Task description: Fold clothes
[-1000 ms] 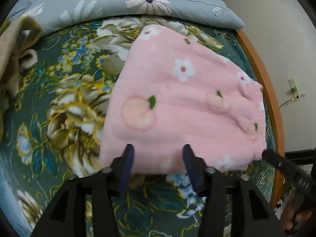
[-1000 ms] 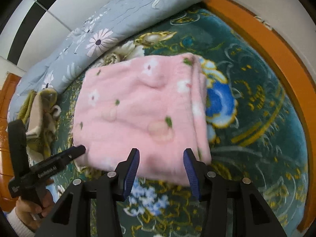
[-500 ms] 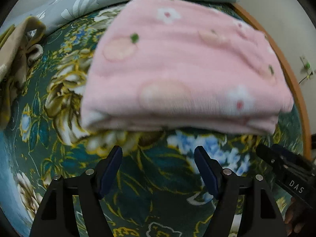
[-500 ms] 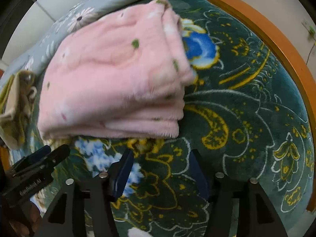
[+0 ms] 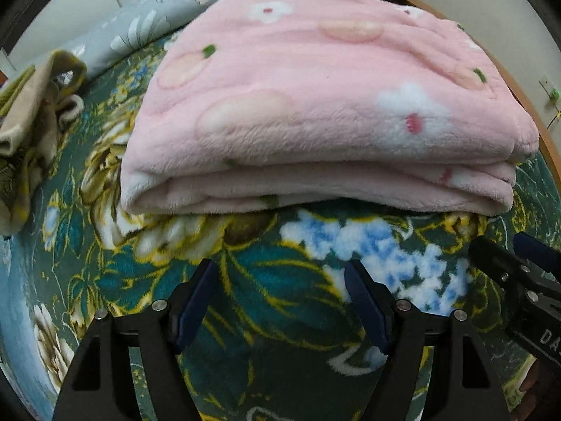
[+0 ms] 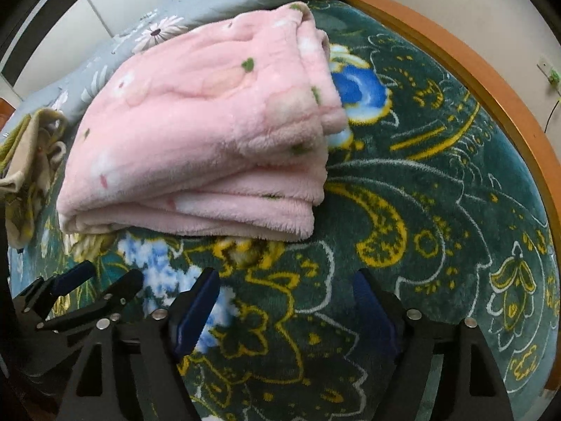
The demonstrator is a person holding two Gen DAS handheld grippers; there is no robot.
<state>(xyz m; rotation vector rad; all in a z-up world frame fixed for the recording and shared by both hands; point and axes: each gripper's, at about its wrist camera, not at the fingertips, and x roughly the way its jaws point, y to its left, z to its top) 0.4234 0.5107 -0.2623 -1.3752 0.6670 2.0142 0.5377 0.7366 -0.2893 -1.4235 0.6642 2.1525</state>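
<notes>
A folded pink fleece garment [image 5: 326, 105], printed with peaches and white flowers, lies in stacked layers on a dark green floral blanket [image 5: 266, 280] at the 12 o'clock side of both wrist views. The left gripper [image 5: 278, 280] hangs just short of the garment's near folded edge, jaws spread wide after opening moments ago, with only blanket between them. The right gripper [image 6: 285, 291], seen at 4 o'clock in the left view, is likewise empty, its jaws having just opened wide over the blanket, apart from the garment's near corner. A crumpled beige and yellow cloth [image 5: 31, 115] sits at 9 o'clock, a grey daisy-print quilt [image 5: 168, 14] lies behind the garment, and a wooden bed frame [image 6: 466, 66] curves along the right side at 2 o'clock.
</notes>
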